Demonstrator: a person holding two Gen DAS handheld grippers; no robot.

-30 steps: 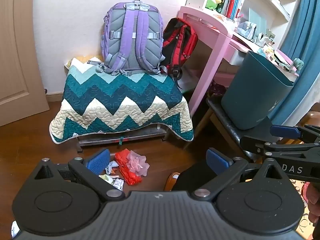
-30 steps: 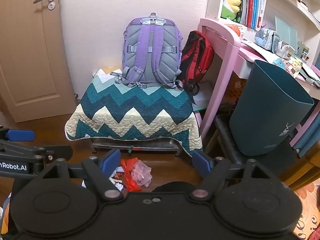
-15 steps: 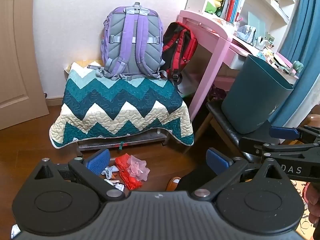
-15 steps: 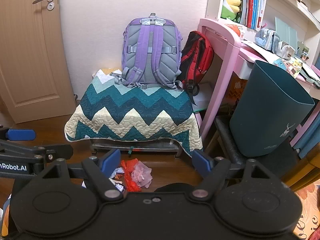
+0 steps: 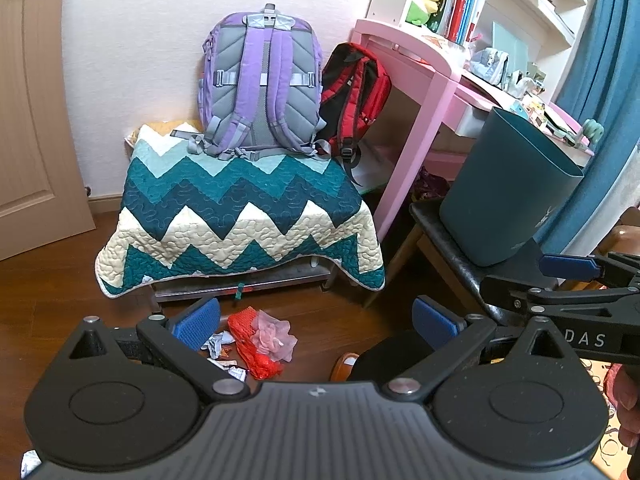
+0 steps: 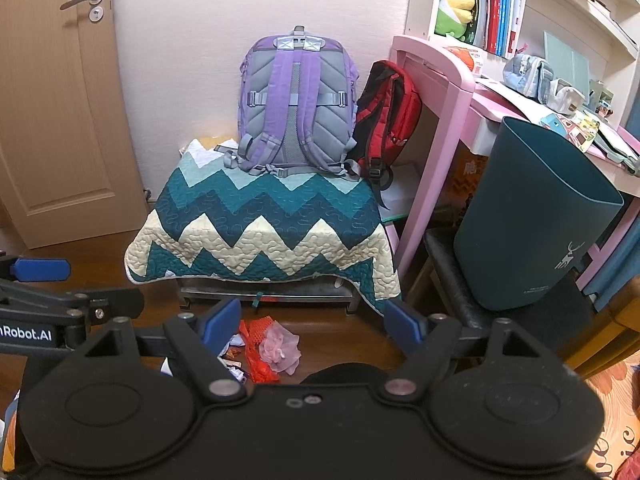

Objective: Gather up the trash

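Both tongs are spread wide and hold nothing. In the left wrist view the left tongs [image 5: 316, 320] fill the lower part of the frame. The right tongs [image 6: 312, 322] do the same in the right wrist view. The trash [image 5: 256, 340], a red net with pink crumpled plastic and small paper wrappers, lies on the wooden floor [image 5: 48, 312], low and left of centre, near the left blue pad. The teal bin [image 5: 508, 196] stands on a black chair [image 5: 452, 256] at the right of the frame, well apart from the trash.

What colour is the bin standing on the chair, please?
The bin is dark teal with a small white deer logo; the right wrist view shows it best.
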